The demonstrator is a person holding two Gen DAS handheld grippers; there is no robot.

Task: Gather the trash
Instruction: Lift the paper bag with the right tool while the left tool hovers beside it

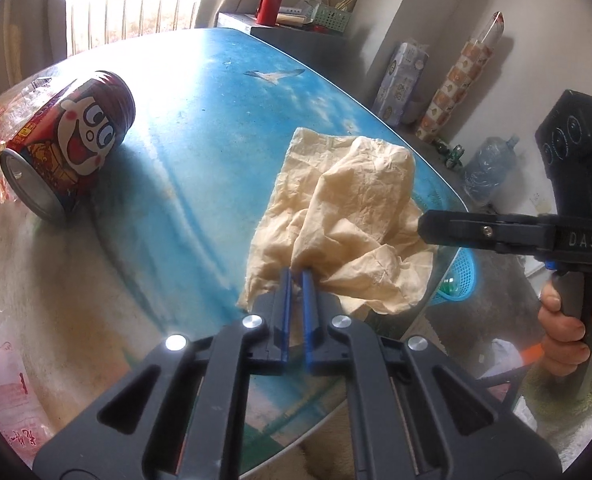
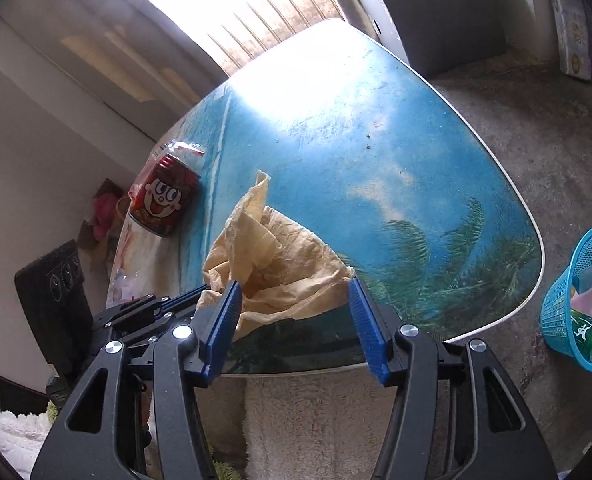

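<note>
A crumpled beige paper napkin [image 1: 356, 216] lies near the right edge of the blue beach-print table [image 1: 200, 128]. My left gripper [image 1: 296, 280] is shut on the napkin's near fold. In the right wrist view the napkin [image 2: 280, 272] sits between the blue pads of my right gripper [image 2: 294, 292], which stands open around its near edge without pressing it. The right gripper [image 1: 426, 230] comes in from the right, level with the napkin's side. A red drink can with a cartoon face [image 1: 76, 148] lies on its side at the table's left, also seen as the can [image 2: 164, 200].
A clear plastic wrapper [image 1: 0, 132] lies behind the can at the table's left edge. A blue mesh basket [image 2: 580, 300] holding some trash stands on the concrete floor right of the table. Water jug [image 1: 488, 168], paper packs and a grey box line the wall.
</note>
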